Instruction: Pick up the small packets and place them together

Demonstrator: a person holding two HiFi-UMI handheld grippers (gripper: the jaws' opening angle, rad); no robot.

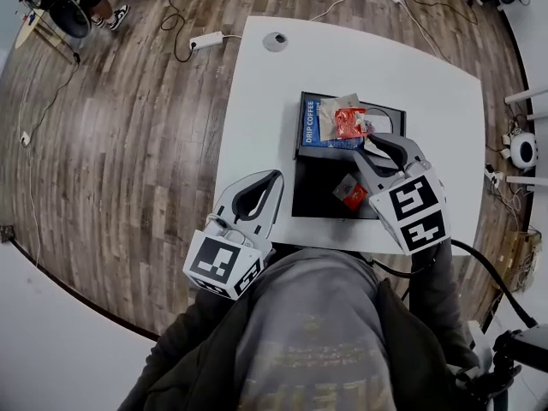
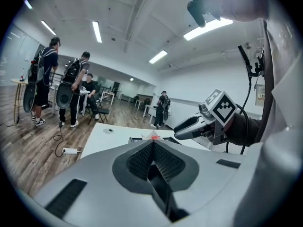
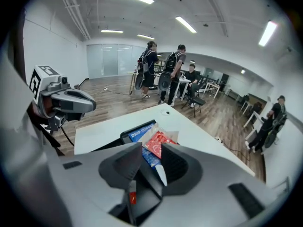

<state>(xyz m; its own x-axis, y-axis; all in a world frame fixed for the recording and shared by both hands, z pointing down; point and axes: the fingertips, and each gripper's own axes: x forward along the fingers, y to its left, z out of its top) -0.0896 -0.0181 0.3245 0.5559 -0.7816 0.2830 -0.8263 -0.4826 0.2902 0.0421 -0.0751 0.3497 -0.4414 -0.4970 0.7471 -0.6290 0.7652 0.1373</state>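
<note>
A black tray [image 1: 312, 187] lies on the white table [image 1: 274, 101], with a blue drip-coffee box [image 1: 318, 127] in its far half. A small red packet [image 1: 348, 123] and a pale one [image 1: 341, 104] rest together on that box. Another red packet [image 1: 350, 193] lies on the tray's near half, partly under my right gripper [image 1: 375, 144]. The right gripper is open and holds nothing; in the right gripper view [image 3: 151, 148] its tips hover just short of the red packet [image 3: 159, 143] on the box. My left gripper [image 1: 274, 176] [image 2: 152, 144] is shut and empty, left of the tray near the table's front edge.
A round grommet [image 1: 275, 41] sits at the table's far side. A power strip [image 1: 205, 39] and cables lie on the wood floor to the left. Several people [image 2: 61, 86] stand and sit far off in the room.
</note>
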